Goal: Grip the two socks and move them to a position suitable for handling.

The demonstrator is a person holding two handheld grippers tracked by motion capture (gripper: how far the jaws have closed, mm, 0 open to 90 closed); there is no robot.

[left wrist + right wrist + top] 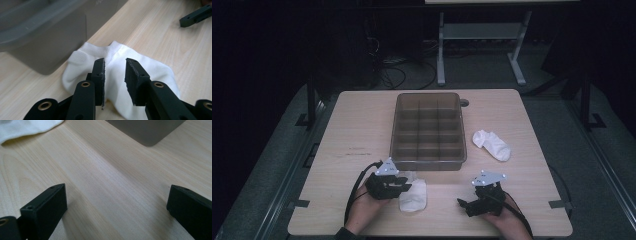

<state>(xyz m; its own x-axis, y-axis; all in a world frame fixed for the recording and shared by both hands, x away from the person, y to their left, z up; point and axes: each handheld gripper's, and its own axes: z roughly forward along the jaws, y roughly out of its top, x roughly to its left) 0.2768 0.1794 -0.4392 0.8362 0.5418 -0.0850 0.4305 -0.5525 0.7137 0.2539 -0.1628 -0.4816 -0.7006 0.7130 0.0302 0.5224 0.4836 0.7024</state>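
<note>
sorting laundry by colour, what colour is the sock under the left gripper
Plain white, with a ribbed cuff; the sock shows best in the left gripper view.

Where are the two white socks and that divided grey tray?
near sock (pixel 147 67), left gripper view, on its flat white body right of the jaws
far sock (pixel 492 145), high view, on its middle
tray (pixel 429 163), high view, on its front wall

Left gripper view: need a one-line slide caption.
Left gripper poised over a white sock on the wooden table, jaws slightly apart, beside the grey compartment bin.
</note>
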